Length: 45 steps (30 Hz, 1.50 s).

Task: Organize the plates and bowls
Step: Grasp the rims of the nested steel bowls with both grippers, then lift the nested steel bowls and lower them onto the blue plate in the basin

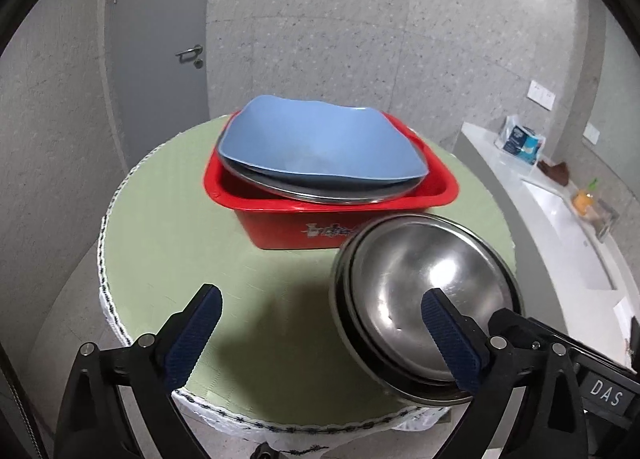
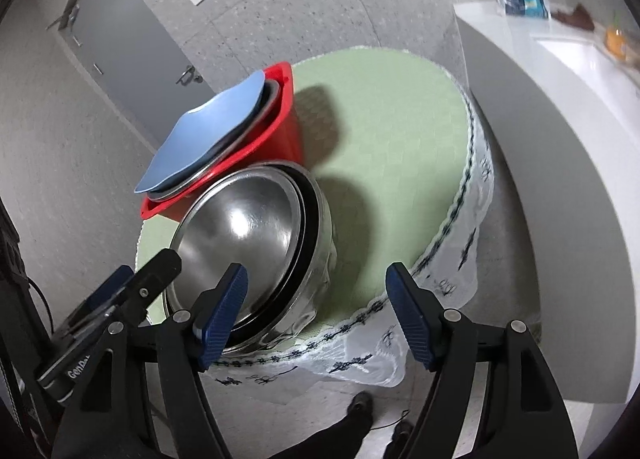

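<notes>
We are hovering both open grippers, left gripper (image 1: 320, 331) and right gripper (image 2: 316, 311), around the steel bowls (image 1: 424, 299), needing a rim grasp next.

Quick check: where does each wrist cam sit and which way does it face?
Left wrist: on the left tongs, facing across the round green table at the red plastic tub; both blue-padded fingers open.
Right wrist: on the right tongs, tilted, looking down at the stacked steel bowls; open fingers, left tongs and the person's shoes show.
Shared: tub, blue square plate, bowls, table, grey door.
</notes>
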Motion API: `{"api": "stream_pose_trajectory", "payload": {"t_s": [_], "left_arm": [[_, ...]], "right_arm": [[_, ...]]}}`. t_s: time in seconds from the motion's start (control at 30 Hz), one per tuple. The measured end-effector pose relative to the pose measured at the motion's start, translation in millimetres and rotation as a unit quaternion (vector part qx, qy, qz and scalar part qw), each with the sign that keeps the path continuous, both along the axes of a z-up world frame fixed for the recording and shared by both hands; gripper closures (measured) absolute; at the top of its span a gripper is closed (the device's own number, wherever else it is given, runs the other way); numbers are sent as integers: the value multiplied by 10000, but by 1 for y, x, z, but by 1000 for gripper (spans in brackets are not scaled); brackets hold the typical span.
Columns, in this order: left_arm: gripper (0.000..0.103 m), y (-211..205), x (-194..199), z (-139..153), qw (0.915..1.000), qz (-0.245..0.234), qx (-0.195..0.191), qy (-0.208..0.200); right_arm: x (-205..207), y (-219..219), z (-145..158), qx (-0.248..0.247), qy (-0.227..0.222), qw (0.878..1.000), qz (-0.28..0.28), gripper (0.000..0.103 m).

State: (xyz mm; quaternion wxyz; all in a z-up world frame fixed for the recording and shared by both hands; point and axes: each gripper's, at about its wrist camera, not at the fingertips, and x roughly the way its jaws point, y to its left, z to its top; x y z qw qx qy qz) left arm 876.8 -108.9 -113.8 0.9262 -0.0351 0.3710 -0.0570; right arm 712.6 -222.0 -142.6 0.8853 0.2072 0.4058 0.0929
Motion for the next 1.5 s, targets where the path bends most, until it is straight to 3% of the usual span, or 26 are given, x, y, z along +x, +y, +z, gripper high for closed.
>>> {"api": "stream_pose_trajectory", "payload": {"t_s": [0.13, 0.37, 0.47, 0.63, 0.83, 0.9, 0.93, 1.13, 1.5], "left_arm": [[3, -6, 16, -7, 9997, -34, 159, 187], [6, -10, 30, -13, 9992, -51, 97, 385], [17, -12, 36, -16, 9987, -166, -28, 491], [27, -14, 49, -17, 9978, -191, -196, 606], [49, -17, 64, -18, 9956, -388, -302, 798], [64, -16, 68, -16, 9948, -513, -370, 793], [66, -18, 68, -15, 9947, -552, -366, 784], [68, -13, 72, -11, 9956, -511, -269, 744], [68, -24, 44, 0, 9960, -523, -314, 653]], "right_arm": [[2, 1, -5, 125, 106, 9999, -26, 30], [6, 3, -11, 215, 206, 9996, -35, 30], [10, 5, -13, 241, 245, 9994, -4, 30], [15, 7, -18, 354, 331, 9988, 58, 30], [21, 9, -24, 601, 445, 9970, 202, 44], [23, 11, -26, 681, 470, 9962, 268, 48], [23, 12, -26, 719, 474, 9958, 297, 51], [22, 16, -25, 709, 472, 9958, 343, 51], [19, 8, -17, 773, 441, 9955, 315, 51]]}}
